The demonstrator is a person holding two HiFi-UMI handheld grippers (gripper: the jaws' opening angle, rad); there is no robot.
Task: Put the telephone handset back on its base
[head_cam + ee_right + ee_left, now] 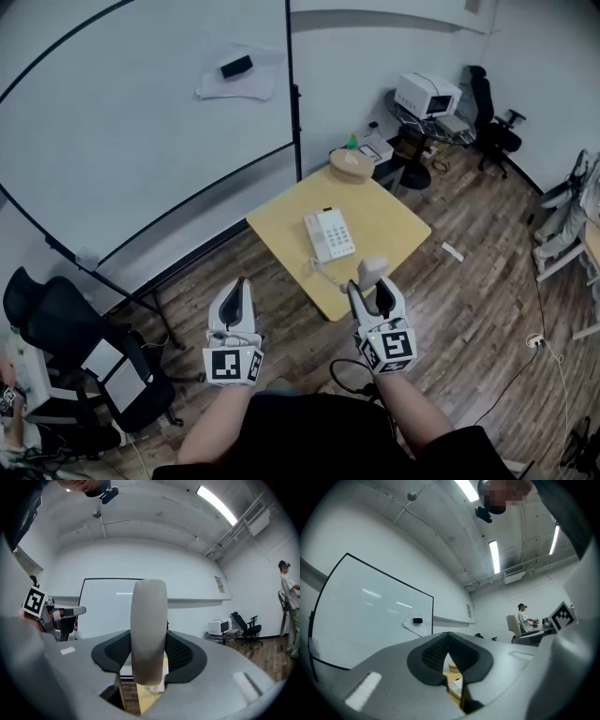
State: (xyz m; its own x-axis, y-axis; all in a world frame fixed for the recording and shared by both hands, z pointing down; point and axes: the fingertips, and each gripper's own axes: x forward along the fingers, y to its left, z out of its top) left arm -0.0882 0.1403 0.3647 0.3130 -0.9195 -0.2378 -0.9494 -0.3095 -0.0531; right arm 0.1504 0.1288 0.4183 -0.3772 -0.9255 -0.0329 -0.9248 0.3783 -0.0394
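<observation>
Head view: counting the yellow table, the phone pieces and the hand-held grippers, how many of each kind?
Square yellow wooden table: 1
White push-button telephone base: 1
Pale grey telephone handset: 1
Grippers, left gripper and right gripper: 2
Total: 5

The handset [149,630] is pale greyish white. The telephone base [329,234] is white with grey keys. The table [380,211] is light yellow wood, and the floor [469,300] is brown planks. The left gripper [236,286] and right gripper [371,289] are light grey with black ribbed pads [183,651] and black-and-white square markers [232,366]. The whiteboard [141,112] is white with a black frame.
</observation>
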